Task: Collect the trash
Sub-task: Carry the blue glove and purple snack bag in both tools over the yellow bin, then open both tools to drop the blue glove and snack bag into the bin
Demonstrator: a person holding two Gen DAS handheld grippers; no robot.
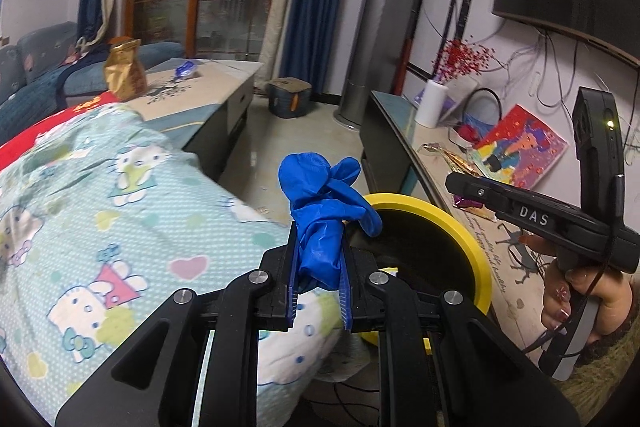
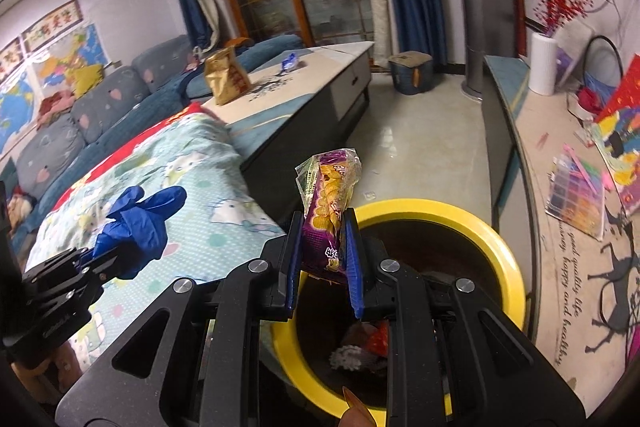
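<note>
My left gripper is shut on a crumpled blue glove, held at the left edge of a bin with a yellow rim. In the right wrist view the same glove sticks out of the left gripper over the cartoon-print blanket. My right gripper is shut on a purple snack wrapper, upright above the yellow-rimmed bin. Some trash lies at the bin's bottom. The right gripper's body and the hand holding it show at the right of the left wrist view.
A low table behind the blanket carries a gold bag and a small blue wrapper. A long counter on the right holds a white roll, papers and a colourful painting. A stool stands on the floor beyond.
</note>
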